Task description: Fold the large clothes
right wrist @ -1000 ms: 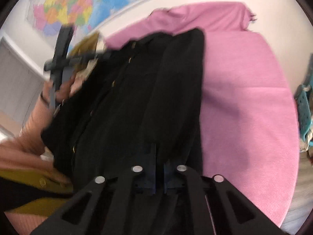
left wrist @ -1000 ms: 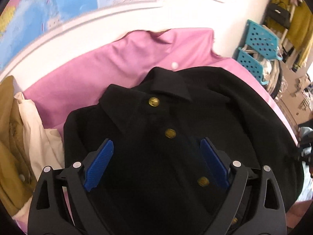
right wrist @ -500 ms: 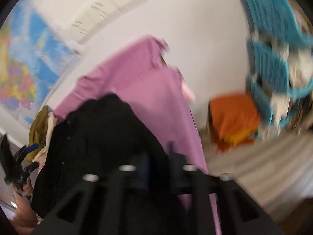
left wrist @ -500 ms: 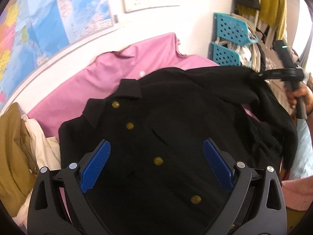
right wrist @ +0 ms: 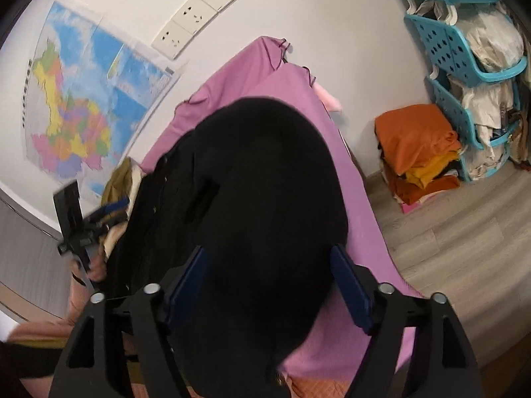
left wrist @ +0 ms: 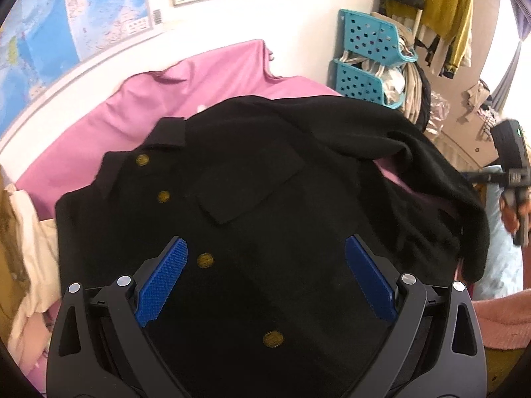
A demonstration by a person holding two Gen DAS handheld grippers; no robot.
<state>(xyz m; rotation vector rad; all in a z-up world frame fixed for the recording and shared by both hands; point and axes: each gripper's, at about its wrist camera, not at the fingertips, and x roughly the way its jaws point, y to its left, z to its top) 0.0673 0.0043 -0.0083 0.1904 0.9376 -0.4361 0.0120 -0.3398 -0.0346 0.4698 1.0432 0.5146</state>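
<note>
Lying button-side up on the pink-covered bed (left wrist: 139, 106), the black coat (left wrist: 265, 172) is awaiting its sleeve fold; left tongs (left wrist: 265, 265) and right tongs (right wrist: 268, 275) are hovering spread, empty, needing to pinch the rumpled right sleeve (left wrist: 441, 192).

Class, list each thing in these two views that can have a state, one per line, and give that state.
black coat: spread front-up on the pink cover, buttoned, right side bunched
left gripper: open, holding nothing
right gripper: open, holding nothing
pink cover: draped, wrinkled at the wall
orange clothes: folded, stacked on the floor
blue baskets: stacked, stuffed
</note>
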